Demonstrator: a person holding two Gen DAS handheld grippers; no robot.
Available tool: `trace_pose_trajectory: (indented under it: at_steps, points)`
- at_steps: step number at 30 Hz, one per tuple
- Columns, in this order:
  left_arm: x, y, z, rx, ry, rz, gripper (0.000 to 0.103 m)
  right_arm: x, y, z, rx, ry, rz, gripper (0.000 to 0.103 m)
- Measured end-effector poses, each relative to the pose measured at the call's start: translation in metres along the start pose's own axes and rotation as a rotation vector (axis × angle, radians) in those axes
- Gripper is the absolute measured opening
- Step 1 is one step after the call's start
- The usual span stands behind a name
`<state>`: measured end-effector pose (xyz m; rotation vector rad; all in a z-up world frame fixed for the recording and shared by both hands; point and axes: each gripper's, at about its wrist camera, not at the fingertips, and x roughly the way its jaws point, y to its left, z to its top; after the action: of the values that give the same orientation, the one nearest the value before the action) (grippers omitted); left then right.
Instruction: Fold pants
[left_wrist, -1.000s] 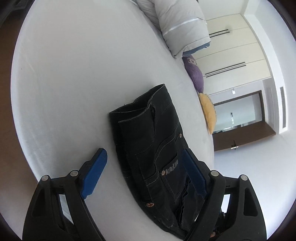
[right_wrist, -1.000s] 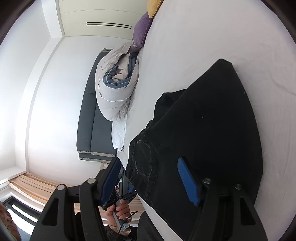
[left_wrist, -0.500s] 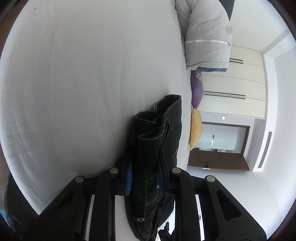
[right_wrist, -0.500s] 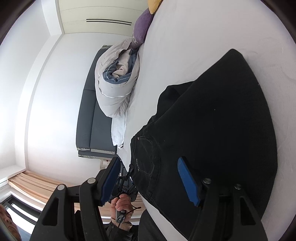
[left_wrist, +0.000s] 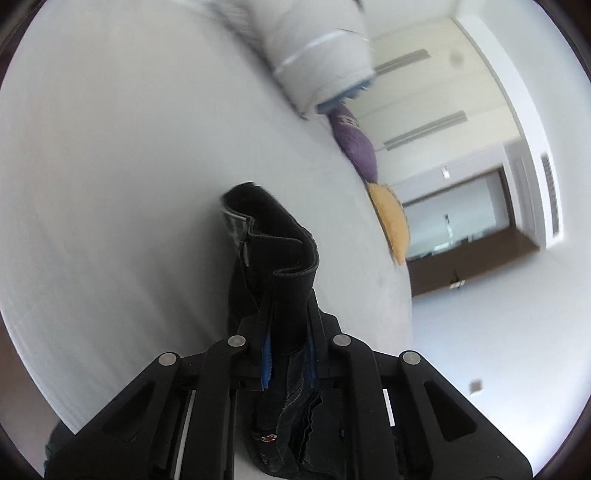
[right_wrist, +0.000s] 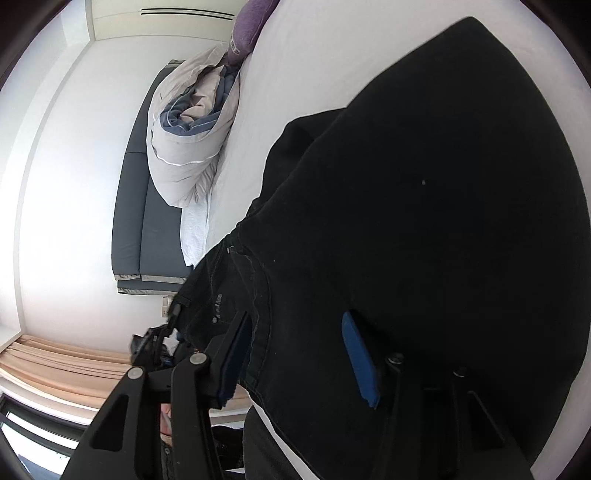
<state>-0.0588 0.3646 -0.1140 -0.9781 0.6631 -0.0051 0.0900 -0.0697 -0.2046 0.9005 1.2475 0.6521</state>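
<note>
Black denim pants (right_wrist: 424, 206) lie on a white bed (right_wrist: 332, 48) and fill most of the right wrist view. My left gripper (left_wrist: 288, 332) is shut on the waistband end of the pants (left_wrist: 273, 251), which stands bunched and raised above the bed sheet (left_wrist: 129, 184). My right gripper (right_wrist: 295, 354) hangs low over the pants near their side edge. Its jaws are closing, with denim between the blue pads (right_wrist: 360, 358) and a gap still showing. The left gripper (right_wrist: 155, 343) appears dimly at the pants' far corner.
A rolled grey duvet (left_wrist: 317, 55), a purple pillow (left_wrist: 354, 144) and a yellow pillow (left_wrist: 391, 225) lie along the bed's far side. Beyond them are white wardrobe doors (left_wrist: 436, 92) and a dark doorway (left_wrist: 461, 225). A dark padded headboard (right_wrist: 144, 206) stands behind the duvet (right_wrist: 184, 147).
The left gripper shut on the waistband and raised it off the sheet, bunching the denim. The right gripper came closer over the pants and its jaws narrowed.
</note>
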Motion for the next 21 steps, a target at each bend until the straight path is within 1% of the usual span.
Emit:
trace_pose_trajectory:
  at_steps: [2, 4, 5, 6, 7, 8, 9, 10, 11, 13, 18, 21]
  points:
    - [0.011, -0.061, -0.019, 0.211, 0.020, 0.016, 0.012, 0.002, -0.002, -0.001, -0.002, -0.010, 0.004, 0.055]
    - [0.028, -0.118, -0.060, 0.459, 0.059, 0.045, 0.012, 0.002, -0.003, -0.001, 0.003, -0.021, 0.020, 0.055]
    - [0.042, -0.142, -0.090, 0.594, 0.093, 0.062, 0.012, 0.002, -0.005, -0.002, 0.014, -0.025, 0.033, 0.055]
    - [0.053, -0.154, -0.114, 0.682, 0.122, 0.075, 0.012, 0.000, -0.007, -0.001, 0.032, -0.026, 0.050, 0.055]
    - [0.066, -0.163, -0.141, 0.769, 0.156, 0.098, 0.012, -0.002, -0.008, 0.000, 0.054, -0.025, 0.073, 0.059]
    - [0.074, -0.167, -0.159, 0.828, 0.173, 0.117, 0.012, -0.005, -0.008, 0.000, 0.074, -0.022, 0.090, 0.067]
    - [0.079, -0.168, -0.182, 0.898, 0.189, 0.139, 0.012, -0.008, -0.005, 0.001, 0.081, -0.018, 0.103, 0.072]
    - [0.083, -0.168, -0.196, 0.938, 0.201, 0.153, 0.012, -0.012, 0.000, 0.002, 0.069, -0.019, 0.108, 0.080]
    - [0.085, -0.165, -0.207, 0.953, 0.217, 0.162, 0.012, -0.015, 0.006, 0.003, 0.046, -0.017, 0.114, 0.087]
    - [0.085, -0.161, -0.216, 0.963, 0.221, 0.174, 0.012, -0.019, 0.013, 0.006, 0.010, -0.004, 0.131, 0.089]
    - [0.077, -0.166, -0.223, 1.056, 0.169, 0.223, 0.012, -0.009, 0.020, 0.017, -0.018, 0.024, 0.073, 0.089]
    - [0.075, -0.171, -0.229, 1.120, 0.152, 0.246, 0.012, -0.002, 0.033, 0.021, -0.053, 0.032, 0.078, 0.088]
